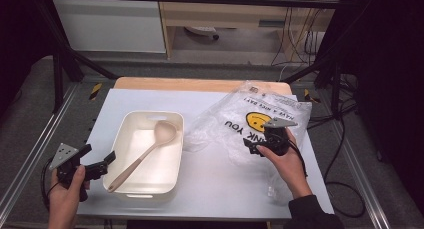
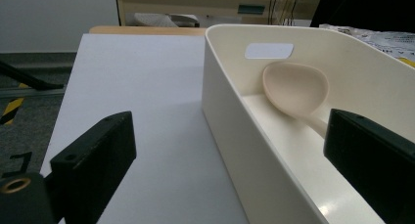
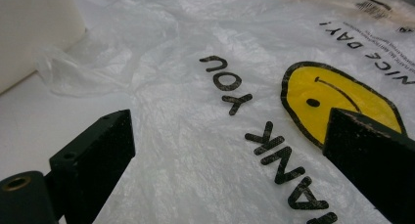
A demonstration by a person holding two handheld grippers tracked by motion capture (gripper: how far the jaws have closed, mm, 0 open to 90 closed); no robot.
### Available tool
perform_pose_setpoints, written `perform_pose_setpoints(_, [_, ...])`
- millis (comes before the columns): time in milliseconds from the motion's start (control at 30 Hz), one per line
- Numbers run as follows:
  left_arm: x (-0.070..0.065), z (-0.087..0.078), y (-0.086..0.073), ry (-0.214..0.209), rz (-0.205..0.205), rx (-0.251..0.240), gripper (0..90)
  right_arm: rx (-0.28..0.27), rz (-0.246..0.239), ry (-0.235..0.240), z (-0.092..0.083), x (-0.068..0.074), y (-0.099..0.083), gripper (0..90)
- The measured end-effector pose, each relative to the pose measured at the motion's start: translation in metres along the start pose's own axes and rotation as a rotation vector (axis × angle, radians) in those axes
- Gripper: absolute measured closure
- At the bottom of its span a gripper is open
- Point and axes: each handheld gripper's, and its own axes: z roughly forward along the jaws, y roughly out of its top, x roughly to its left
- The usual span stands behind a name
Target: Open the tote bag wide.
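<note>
Left claw (image 1: 100, 165): released, empty, jaws straddling near wall of cream bin (image 1: 123, 135); spoon (image 1: 145, 151) lies inside bin, just ahead. Right claw (image 1: 251, 146): released, hovering low over plastic bag (image 1: 235, 124), bag spread on surface (image 1: 215, 184) directly beneath/ahead.

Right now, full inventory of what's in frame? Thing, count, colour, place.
bin: 1, cream, left-centre of table.
spoon: 1, beige, lying inside the bin, bowl toward the far end.
plastic bag: 1, clear with yellow smiley and black lettering, flat on the right of the table, right of the bin.
table: 1, white top.
left gripper: 1, black, open, beside the bin's near left corner.
right gripper: 1, black, open, over the bag.
</note>
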Motion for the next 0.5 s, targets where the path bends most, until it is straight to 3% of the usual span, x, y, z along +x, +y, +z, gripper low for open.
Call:
perform_pose_setpoints(267, [0.0, 0.0, -0.001, 0.002, -0.001, 0.003, 4.8, 0.038, 0.004, 0.014, 0.016, -0.003, -0.006, 6.6])
perform_pose_setpoints(500, [0.0, 0.001, -0.001, 0.002, -0.003, 0.003, 4.8, 0.096, -0.022, 0.032, 0.029, 0.0, -0.014, 6.8])
